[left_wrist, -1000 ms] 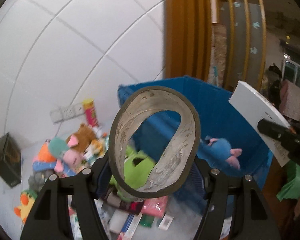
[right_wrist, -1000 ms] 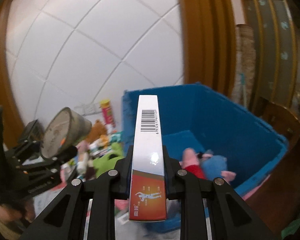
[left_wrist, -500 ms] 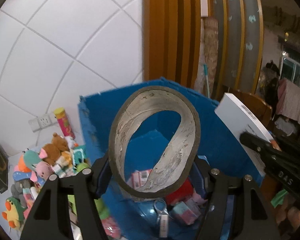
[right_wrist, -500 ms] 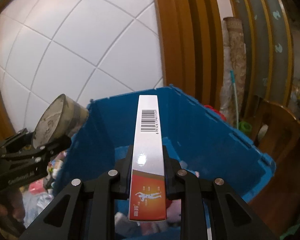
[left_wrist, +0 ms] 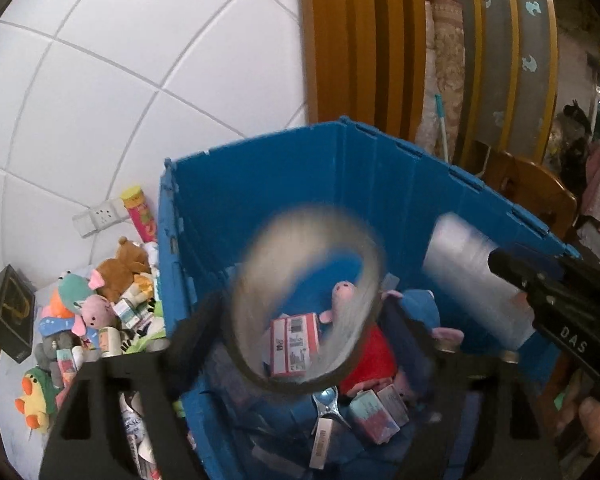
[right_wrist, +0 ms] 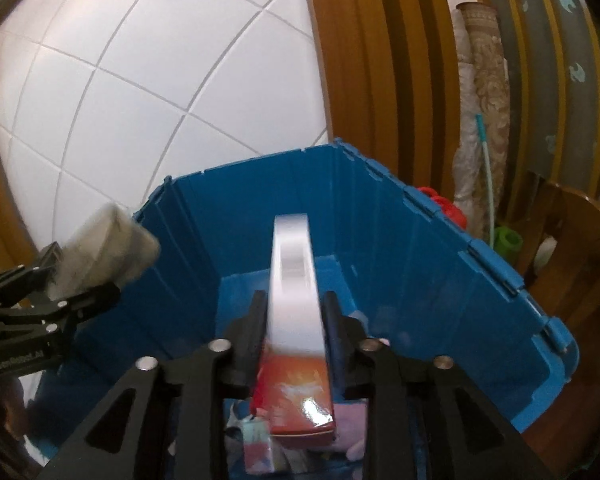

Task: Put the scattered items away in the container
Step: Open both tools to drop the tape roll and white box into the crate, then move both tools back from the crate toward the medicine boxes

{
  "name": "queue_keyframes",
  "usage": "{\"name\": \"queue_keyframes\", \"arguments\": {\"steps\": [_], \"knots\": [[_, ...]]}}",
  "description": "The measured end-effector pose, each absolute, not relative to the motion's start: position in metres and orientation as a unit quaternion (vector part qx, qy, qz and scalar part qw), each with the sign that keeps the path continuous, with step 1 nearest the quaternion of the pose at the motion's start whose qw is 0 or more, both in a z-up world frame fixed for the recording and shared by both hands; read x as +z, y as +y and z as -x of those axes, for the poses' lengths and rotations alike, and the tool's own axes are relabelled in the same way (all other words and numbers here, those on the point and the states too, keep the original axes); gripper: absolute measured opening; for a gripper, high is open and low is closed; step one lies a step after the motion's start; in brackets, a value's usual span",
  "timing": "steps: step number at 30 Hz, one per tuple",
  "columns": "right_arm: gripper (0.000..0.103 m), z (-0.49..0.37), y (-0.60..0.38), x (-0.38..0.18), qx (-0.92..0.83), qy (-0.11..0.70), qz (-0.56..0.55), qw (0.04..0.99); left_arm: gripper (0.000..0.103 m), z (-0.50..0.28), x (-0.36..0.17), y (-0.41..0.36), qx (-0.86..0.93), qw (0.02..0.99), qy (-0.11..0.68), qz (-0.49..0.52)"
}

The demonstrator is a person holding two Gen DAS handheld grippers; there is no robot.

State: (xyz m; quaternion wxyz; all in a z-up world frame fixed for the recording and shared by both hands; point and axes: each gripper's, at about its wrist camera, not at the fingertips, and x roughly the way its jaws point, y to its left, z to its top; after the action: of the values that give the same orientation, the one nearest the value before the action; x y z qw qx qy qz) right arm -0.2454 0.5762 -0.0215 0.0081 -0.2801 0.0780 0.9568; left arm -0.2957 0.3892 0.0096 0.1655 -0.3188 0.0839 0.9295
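Observation:
Both grippers are above the open blue crate (left_wrist: pixel 380 200) (right_wrist: pixel 380 220), which holds plush toys (left_wrist: pixel 416 308) and small boxes (left_wrist: pixel 296 336). My left gripper (left_wrist: pixel 304 312) is opening. The grey tape ring (left_wrist: pixel 364 280) between its fingers is motion-blurred and free of the pads. In the right wrist view the ring (right_wrist: pixel 104 248) shows at the left gripper (right_wrist: pixel 84 272). My right gripper (right_wrist: pixel 296 308) is opening too. The white and orange flat box (right_wrist: pixel 292 264) between its fingers is blurred and slipping down, with narrow gaps at both pads. The box (left_wrist: pixel 464 276) also appears in the left wrist view.
Left of the crate lies a heap of plush toys and small packs (left_wrist: pixel 100 308), with a yellow duck (left_wrist: pixel 32 396), a pink tube (left_wrist: pixel 140 216), a wall socket (left_wrist: pixel 100 216) and a black box (left_wrist: pixel 10 316). A wooden chair (left_wrist: pixel 540 196) and door frame stand behind and right.
Both grippers have moved from beside the toy heap to over the crate. Their jaws have parted, and the ring and the box, sharp before, are now blurred and dropping.

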Motion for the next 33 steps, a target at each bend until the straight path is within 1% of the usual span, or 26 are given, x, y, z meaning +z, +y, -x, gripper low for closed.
{"name": "queue_keyframes", "arguments": {"steps": [1,2,3,5,7,8,15,19,26,33], "knots": [[0.054,0.244,0.578,-0.021,0.957,0.079,0.277,0.009,0.101,0.293,0.011,0.388,0.931,0.165,0.084,0.314],[0.072,0.242,0.578,-0.021,0.958,0.080,0.275,0.011,0.102,0.290,0.012,0.387,0.933,0.166,0.083,0.310],[0.086,0.240,0.578,-0.021,0.959,0.080,0.272,0.014,0.102,0.288,0.013,0.386,0.933,0.167,0.081,0.308],[0.092,0.238,0.578,-0.019,0.960,0.079,0.269,0.016,0.102,0.285,0.013,0.382,0.934,0.167,0.078,0.307],[0.101,0.236,0.576,-0.019,0.959,0.078,0.272,0.016,0.102,0.283,0.013,0.378,0.935,0.163,0.075,0.306],[0.103,0.236,0.574,-0.018,0.959,0.076,0.272,0.018,0.102,0.282,0.013,0.375,0.936,0.162,0.074,0.305],[0.103,0.228,0.562,-0.015,0.961,0.071,0.267,0.028,0.102,0.269,0.014,0.344,0.941,0.145,0.062,0.298],[0.103,0.225,0.539,-0.011,0.963,0.066,0.261,0.019,0.102,0.263,0.012,0.316,0.945,0.125,0.056,0.296],[0.103,0.219,0.475,-0.004,0.966,0.048,0.252,-0.021,0.102,0.248,-0.001,0.237,0.949,0.070,0.040,0.304],[0.103,0.228,0.389,-0.014,0.960,0.029,0.267,-0.079,0.102,0.236,-0.025,0.143,0.946,0.002,0.029,0.323]]}}
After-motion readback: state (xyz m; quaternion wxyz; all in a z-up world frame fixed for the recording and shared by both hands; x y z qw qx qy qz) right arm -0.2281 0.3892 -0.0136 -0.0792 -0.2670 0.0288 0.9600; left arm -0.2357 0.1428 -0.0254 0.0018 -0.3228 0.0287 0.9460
